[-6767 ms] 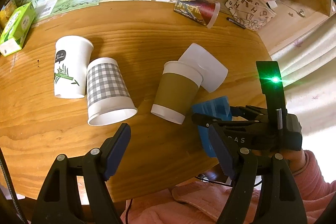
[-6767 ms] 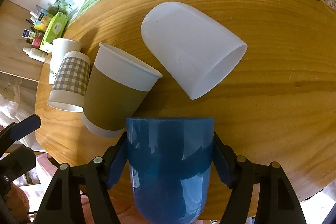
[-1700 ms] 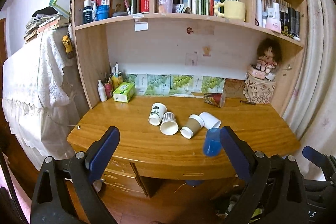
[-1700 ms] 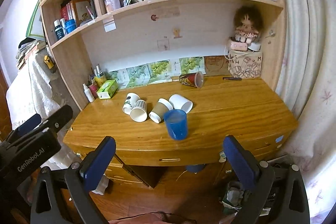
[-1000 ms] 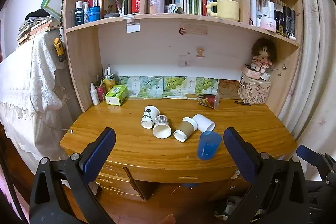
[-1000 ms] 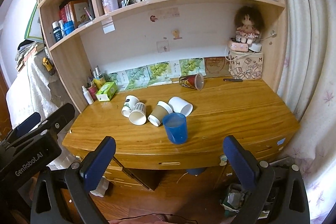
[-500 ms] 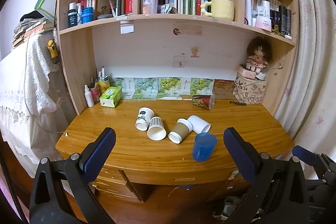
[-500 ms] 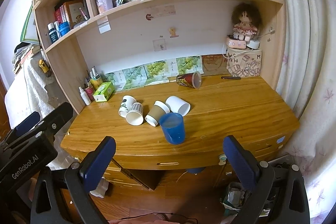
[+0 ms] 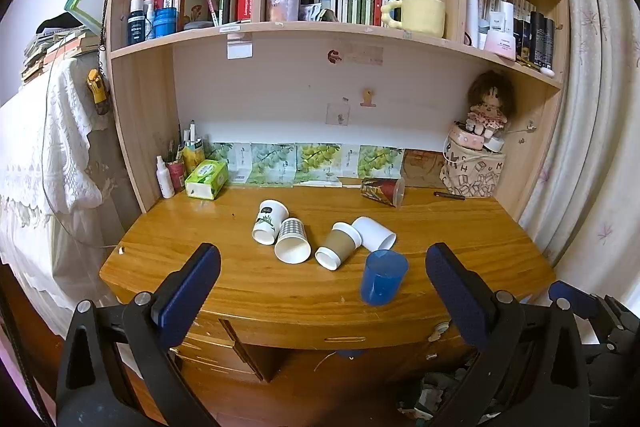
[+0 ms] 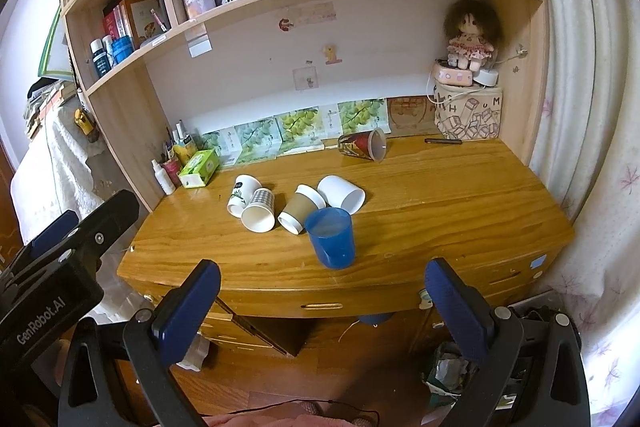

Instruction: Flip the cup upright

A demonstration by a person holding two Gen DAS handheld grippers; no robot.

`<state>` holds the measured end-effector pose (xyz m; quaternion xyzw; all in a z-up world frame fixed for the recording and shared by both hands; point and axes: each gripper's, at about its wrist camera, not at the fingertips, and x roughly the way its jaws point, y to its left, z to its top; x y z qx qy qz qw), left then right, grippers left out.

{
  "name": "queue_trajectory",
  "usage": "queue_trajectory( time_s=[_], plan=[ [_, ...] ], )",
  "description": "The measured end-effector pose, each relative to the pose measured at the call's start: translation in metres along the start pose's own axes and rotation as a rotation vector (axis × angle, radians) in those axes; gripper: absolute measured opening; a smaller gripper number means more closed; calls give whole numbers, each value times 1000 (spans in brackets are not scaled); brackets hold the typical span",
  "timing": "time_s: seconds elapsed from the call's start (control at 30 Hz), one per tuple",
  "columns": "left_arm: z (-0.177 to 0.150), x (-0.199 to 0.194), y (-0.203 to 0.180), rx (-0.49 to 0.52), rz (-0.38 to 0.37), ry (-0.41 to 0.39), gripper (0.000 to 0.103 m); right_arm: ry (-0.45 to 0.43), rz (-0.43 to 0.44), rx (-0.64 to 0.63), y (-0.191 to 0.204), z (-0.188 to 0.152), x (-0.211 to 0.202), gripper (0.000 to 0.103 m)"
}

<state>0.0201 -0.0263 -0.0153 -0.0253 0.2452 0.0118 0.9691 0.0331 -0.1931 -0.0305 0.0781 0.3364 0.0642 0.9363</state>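
Note:
A blue plastic cup (image 9: pixel 383 277) (image 10: pixel 331 237) stands upright near the front edge of the wooden desk (image 9: pixel 248 283). Behind it lie several cups on their sides: a white cup (image 9: pixel 374 233), a brown-sleeved paper cup (image 9: pixel 339 245), a checked cup (image 9: pixel 292 240), a bamboo-print cup (image 9: pixel 269 220) and a red printed cup (image 9: pixel 382 191) further back. My left gripper (image 9: pixel 320 281) is open and empty, held well back from the desk. My right gripper (image 10: pixel 322 297) is open and empty too, also off the desk's front.
A green tissue box (image 9: pixel 206 179) and bottles stand at the desk's back left. A patterned box with a doll (image 9: pixel 474 171) and a pen (image 9: pixel 450 195) sit at the back right. Shelves with books and a yellow mug (image 9: pixel 416 15) hang above. A curtain hangs right.
The right gripper let go of the blue cup, which now stands upright. Both grippers have pulled far back from the desk and opened wide; over the last second the views only drift slightly.

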Motion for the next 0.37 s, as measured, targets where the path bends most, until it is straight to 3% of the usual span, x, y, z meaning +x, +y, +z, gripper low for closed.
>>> queue_trajectory(
  time_s=[0.37],
  plan=[
    [-1, -1, -3, 2, 5, 4, 103, 10, 0, 13, -6, -3, 1, 102]
  ],
)
